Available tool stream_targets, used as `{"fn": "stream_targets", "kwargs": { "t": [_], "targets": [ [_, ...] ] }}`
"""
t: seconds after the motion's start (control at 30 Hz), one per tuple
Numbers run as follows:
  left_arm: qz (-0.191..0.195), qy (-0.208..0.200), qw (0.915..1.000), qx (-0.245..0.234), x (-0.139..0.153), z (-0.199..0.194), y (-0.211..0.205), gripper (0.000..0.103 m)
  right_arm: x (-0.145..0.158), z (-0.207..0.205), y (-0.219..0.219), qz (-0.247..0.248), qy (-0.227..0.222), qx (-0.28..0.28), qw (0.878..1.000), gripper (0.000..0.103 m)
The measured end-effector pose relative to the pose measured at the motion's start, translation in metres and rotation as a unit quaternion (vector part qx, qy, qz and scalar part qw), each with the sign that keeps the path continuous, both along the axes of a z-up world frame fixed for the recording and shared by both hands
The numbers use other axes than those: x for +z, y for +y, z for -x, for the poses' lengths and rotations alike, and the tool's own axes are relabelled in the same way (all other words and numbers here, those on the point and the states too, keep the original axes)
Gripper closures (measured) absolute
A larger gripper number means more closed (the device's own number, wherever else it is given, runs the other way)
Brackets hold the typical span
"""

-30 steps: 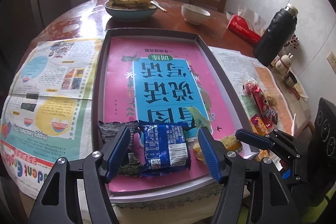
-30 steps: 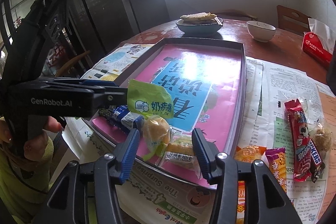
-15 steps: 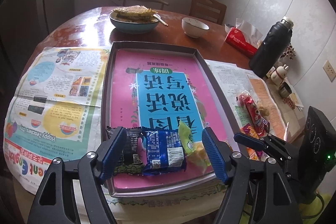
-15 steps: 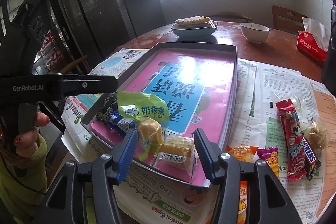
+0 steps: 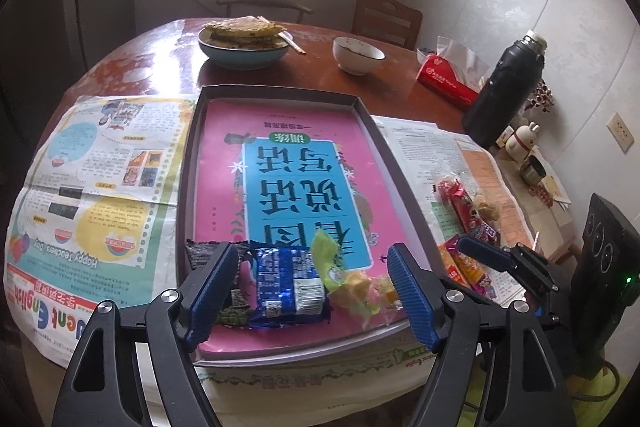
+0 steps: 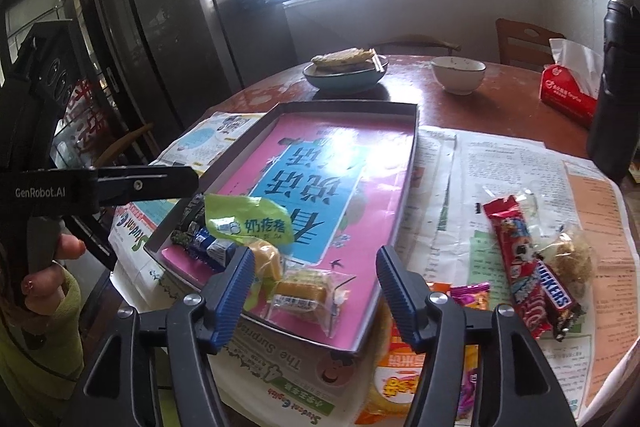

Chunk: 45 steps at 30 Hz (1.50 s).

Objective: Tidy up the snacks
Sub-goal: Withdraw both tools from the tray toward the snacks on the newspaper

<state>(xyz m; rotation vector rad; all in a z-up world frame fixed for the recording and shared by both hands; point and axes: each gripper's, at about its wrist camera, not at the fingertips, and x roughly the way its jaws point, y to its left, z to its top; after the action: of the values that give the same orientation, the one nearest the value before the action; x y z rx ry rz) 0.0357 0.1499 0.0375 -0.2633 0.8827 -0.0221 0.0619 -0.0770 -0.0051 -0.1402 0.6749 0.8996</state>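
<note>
Left gripper (image 5: 310, 293): hovering over the near end of the tray, jaws apart and just been widening; the blue packet lies on the tray floor between them, clear of both pads.

Right gripper (image 6: 316, 293): hovering at the tray's near right corner, jaws apart and just been widening, gripping nothing; the clear-wrapped cake lies between them, untouched.

Hand (image 6: 44, 283): at the left edge of the right wrist view, in a green sleeve, gripping the left tool's handle.

Tray (image 5: 188, 163): shallow, dark-rimmed, sitting on newspaper, floor covered by a pink and blue printed sheet.

Snacks lying in a row along the tray's near end, left to right:
- dark packet (image 5: 200, 253), partly hidden behind the left finger
- blue packet (image 5: 290, 277), overlapping the dark one
- green packet (image 6: 248, 223), tilted, resting over its neighbours
- yellow snacks (image 5: 354, 285)
- clear-wrapped cake (image 6: 302, 293)

Snacks lying on newspaper (image 5: 92, 163) right of the tray: orange packet (image 6: 402, 363), purple wrapper (image 6: 474, 295), red bar (image 6: 518, 259), Snickers bar (image 6: 558, 297), clear bag of brownish pieces (image 6: 570, 257).

Far table, standing: bowl of flatbread (image 5: 242, 45), white bowl (image 5: 358, 55), red tissue pack (image 5: 446, 79), black flask (image 5: 504, 91).
</note>
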Motion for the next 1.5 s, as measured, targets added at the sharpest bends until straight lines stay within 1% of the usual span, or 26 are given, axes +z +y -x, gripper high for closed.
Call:
{"fn": "stream_targets", "kwargs": {
  "t": [0.33,0.6,0.97,1.37,1.5],
  "targets": [
    [-0.005,-0.007,0.9997,-0.022,0.010,0.001,-0.023,0.025,0.014,-0.002,-0.026,-0.015,-0.019,-0.025,0.999,0.038],
    [-0.011,-0.013,0.9991,-0.040,0.019,0.000,-0.040,0.025,0.024,-0.011,-0.056,-0.032,-0.024,-0.053,0.998,0.037],
    [-0.022,-0.009,0.9971,-0.072,0.023,-0.008,-0.073,0.025,0.031,-0.015,-0.089,-0.047,-0.027,-0.079,0.995,0.037],
    [-0.028,0.028,0.9913,-0.125,0.005,-0.011,-0.119,0.025,0.027,-0.023,-0.112,-0.046,-0.019,-0.099,0.994,0.037],
    [-0.018,0.059,0.9891,-0.134,-0.009,-0.013,-0.130,0.025,0.022,-0.025,-0.117,-0.038,-0.010,-0.100,0.994,0.037]
  ]
}}
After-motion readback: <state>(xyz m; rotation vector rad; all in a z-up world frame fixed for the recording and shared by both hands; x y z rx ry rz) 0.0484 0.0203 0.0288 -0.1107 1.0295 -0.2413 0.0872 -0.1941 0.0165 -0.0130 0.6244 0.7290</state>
